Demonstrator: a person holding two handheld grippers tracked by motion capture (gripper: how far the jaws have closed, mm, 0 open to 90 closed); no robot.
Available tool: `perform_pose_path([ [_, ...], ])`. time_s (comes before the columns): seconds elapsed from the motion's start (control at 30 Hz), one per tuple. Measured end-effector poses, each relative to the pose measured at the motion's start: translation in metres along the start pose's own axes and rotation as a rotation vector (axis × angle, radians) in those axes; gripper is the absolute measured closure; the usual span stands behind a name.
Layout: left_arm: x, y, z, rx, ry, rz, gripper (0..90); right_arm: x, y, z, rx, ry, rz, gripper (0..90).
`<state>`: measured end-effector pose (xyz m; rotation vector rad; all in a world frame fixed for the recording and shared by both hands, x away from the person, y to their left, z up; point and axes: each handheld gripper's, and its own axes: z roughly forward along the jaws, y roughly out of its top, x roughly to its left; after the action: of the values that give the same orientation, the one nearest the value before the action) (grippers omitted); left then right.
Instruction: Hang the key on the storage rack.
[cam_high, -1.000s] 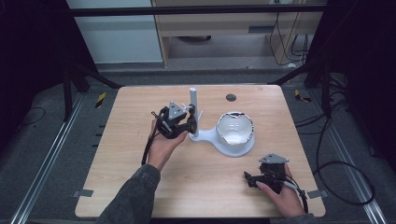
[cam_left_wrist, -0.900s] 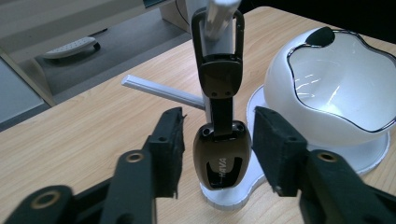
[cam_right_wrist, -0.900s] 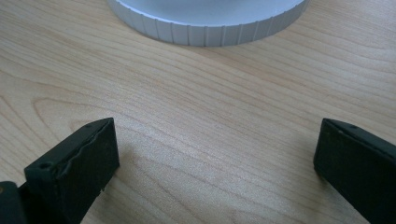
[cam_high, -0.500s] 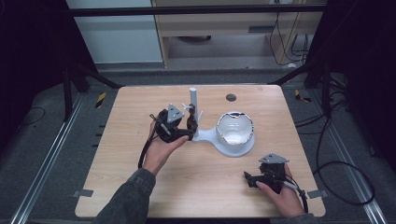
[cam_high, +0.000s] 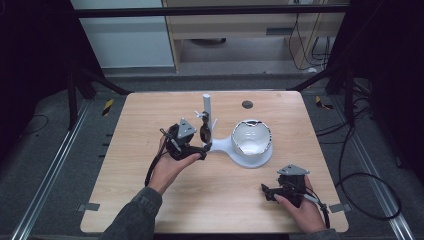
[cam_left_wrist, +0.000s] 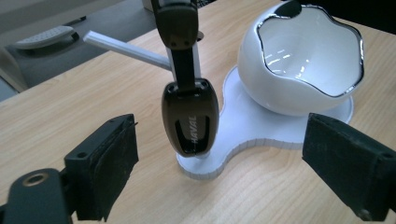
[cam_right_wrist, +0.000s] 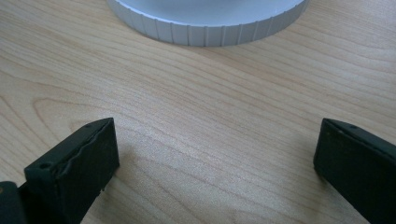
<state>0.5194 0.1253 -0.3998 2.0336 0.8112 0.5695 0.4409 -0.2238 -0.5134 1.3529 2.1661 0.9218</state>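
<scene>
Left gripper (cam_left_wrist: 219, 172) wide open, empty, before the hanging key fob (cam_left_wrist: 190, 116). Centre the jaws around it, then close gently. Right gripper (cam_right_wrist: 215, 163) open, empty.

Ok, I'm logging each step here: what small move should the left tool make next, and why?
Probably ease the left tool forward and close on the key fob. Its jaws stand open with the fob hanging from the white stand between and just beyond them, untouched; the right tool rests open on the table.
</scene>
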Motion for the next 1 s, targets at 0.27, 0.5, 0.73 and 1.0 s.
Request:
perform_pose_path([
  [0.27, -0.004, -0.009, -0.007, 0.0, -0.009, 0.003, 8.0, 0.0, 0.0, 0.0, 0.0, 0.001, 0.002, 0.3],
  [0.5, -0.009, -0.015, -0.011, 0.014, -0.02, 0.015, 6.9, 0.0, 0.0, 0.0, 0.0, -0.001, 0.001, 0.3],
  [0.73, -0.014, -0.023, -0.016, 0.023, -0.025, 0.022, 5.6, 0.001, 0.0, 0.0, 0.001, 0.0, 0.008, 0.4],
  [1.0, -0.016, -0.034, -0.026, 0.037, -0.033, 0.019, 5.5, 0.001, 0.0, 0.0, 0.001, -0.004, 0.006, 0.3],
])
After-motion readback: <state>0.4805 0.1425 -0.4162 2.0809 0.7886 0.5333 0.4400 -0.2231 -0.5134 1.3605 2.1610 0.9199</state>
